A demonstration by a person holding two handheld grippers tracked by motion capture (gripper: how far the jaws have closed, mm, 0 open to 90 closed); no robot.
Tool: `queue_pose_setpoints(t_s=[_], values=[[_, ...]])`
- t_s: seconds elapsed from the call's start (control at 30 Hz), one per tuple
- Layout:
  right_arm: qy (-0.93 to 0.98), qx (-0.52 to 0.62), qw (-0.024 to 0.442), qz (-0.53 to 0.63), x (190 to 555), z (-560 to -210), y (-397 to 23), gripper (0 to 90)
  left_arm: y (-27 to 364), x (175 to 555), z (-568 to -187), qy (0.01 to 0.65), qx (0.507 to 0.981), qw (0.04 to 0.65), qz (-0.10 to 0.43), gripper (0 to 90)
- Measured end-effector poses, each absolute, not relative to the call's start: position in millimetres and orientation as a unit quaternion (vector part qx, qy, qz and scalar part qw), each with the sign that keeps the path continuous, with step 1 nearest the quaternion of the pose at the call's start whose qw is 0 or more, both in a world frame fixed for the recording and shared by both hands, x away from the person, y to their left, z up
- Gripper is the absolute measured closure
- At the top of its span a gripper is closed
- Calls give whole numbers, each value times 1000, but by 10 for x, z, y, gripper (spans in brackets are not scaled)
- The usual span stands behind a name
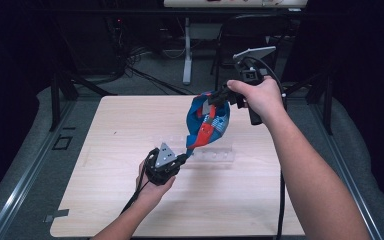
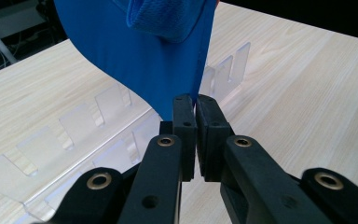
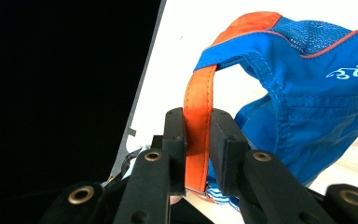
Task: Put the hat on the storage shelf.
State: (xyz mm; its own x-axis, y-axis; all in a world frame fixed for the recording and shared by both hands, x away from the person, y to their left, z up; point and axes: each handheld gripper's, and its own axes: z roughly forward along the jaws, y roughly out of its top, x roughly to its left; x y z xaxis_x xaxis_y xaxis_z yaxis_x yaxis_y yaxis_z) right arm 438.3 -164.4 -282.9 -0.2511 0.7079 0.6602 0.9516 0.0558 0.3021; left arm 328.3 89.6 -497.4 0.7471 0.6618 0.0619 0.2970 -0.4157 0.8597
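High view: blue garment [image 1: 207,122] hangs over the counter [image 1: 105,200], soft and floppy. My right tongs [image 1: 219,98] pinch its orange strap [image 3: 198,126] at 12 o'clock, left tongs [image 1: 184,157] clamp the hem at 7.

The blue garment [image 2: 154,56] runs off the left gripper view's top edge; its white print [image 3: 354,71] is cut off.
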Motion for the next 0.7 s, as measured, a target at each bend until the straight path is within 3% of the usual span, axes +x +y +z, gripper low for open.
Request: queue_pose_setpoints(t_s=[0.7], values=[[-704,-599,180,-336,4433,-3019,-1677,772,880,3352,-5150,307,822,439,193,875]])
